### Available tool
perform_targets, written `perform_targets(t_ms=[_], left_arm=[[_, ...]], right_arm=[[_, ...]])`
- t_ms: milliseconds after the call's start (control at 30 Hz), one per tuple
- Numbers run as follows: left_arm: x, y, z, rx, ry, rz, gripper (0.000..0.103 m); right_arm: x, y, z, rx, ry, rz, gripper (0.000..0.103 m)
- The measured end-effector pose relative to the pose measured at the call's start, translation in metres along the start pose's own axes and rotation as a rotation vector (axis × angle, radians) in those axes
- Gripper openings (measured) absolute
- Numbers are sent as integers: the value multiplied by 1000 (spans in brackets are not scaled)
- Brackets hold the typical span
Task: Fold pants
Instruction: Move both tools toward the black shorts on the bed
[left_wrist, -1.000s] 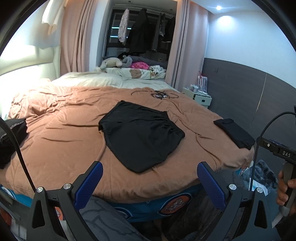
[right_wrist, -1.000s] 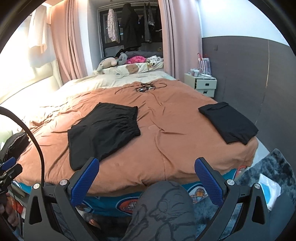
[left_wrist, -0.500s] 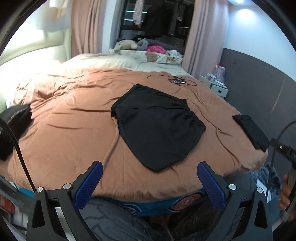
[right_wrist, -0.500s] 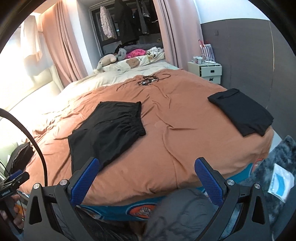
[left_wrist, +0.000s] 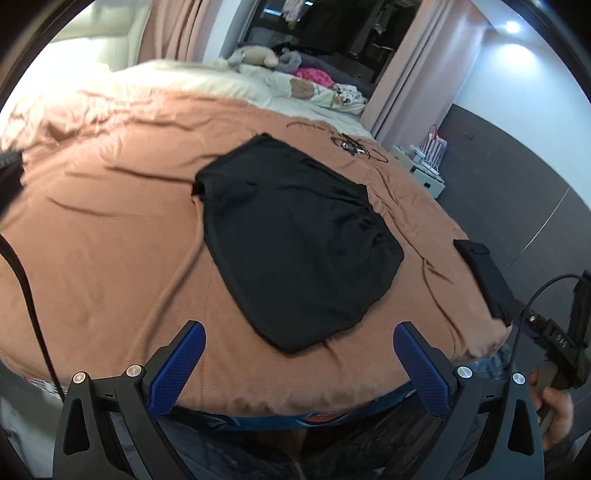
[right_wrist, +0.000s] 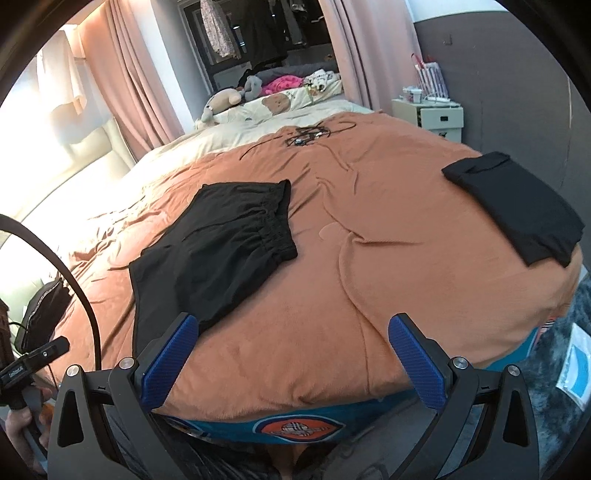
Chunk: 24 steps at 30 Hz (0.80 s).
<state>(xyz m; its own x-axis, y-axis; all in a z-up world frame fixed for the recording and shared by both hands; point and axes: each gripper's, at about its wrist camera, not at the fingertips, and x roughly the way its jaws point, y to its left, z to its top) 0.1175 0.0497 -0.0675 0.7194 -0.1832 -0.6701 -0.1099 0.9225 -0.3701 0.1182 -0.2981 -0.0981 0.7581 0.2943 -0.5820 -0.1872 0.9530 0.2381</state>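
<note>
Fisheye bending and dark corners throughout. Slight motion blur in left view; ceiling lamp (left_wrist: 512, 26) glaring upper right. Blown-out daylight at window (right_wrist: 48, 122) in right view. Soft shadows only.

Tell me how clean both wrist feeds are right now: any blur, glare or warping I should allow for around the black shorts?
Left wrist view: motion-smeared, the black shorts have soft edges; ceiling light flares top right. Right wrist view: sharper, shorts' waistband gathers show; window side blown out white at left. Both views: fisheye bows the bed into a dome.
</note>
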Motion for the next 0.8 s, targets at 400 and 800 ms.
perform_targets(t_ms=[400, 800], left_arm=[[59, 19, 4, -146, 162, -54, 80], [104, 46, 3, -384, 346, -124, 69]], right_arm=[[45, -19, 20, -23, 83, 116, 88], [94, -45, 43, 11, 197, 262, 78]])
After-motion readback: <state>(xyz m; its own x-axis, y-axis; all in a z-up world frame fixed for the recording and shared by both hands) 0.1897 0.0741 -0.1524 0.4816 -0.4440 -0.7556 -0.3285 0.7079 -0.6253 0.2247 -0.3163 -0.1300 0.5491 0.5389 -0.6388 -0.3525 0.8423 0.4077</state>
